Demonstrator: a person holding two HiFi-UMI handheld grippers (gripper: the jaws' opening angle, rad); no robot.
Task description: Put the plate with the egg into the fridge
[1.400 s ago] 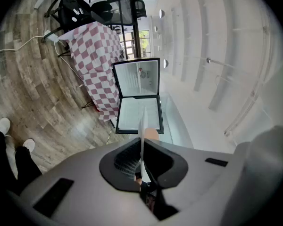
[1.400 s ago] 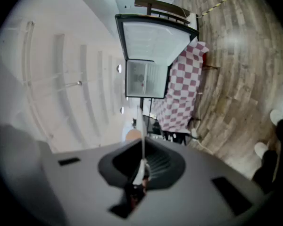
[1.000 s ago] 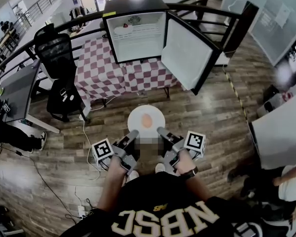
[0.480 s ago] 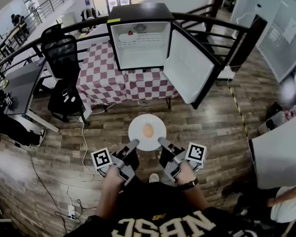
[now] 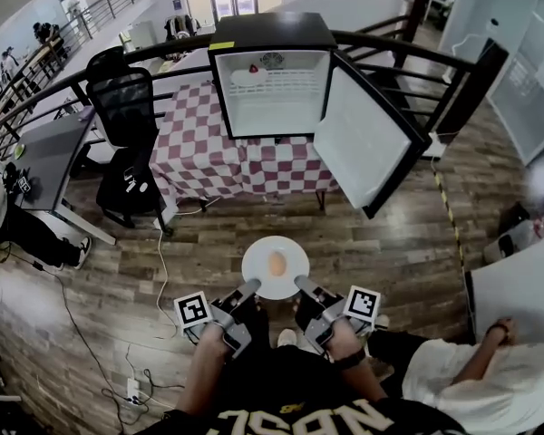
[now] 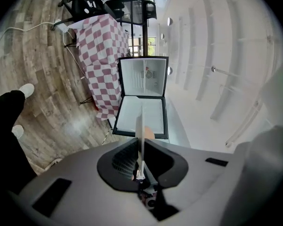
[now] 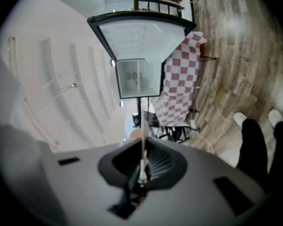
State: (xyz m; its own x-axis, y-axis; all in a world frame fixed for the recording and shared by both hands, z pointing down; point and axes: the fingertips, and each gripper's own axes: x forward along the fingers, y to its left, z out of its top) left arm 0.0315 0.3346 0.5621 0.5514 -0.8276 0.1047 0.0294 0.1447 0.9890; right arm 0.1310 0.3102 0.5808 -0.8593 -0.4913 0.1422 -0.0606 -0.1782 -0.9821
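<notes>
Plate [image 5: 257, 275] with an egg [image 5: 277, 263] at its centre is held level above the wood floor [image 5: 390, 234], well short of the open fridge [image 5: 270, 93] on the checked table [image 5: 208, 143]. Left gripper [image 5: 251, 287] and right gripper [image 5: 300, 283] each clamp its near rim, forearms stretched forward side by side.

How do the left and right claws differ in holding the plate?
The left claw pinches the plate at its near-left rim; the right claw at its near-right rim. The left claw's marker cube juts leftward, the right claw's marker cube rightward. Both are shut on the plate, the egg between them.
</notes>
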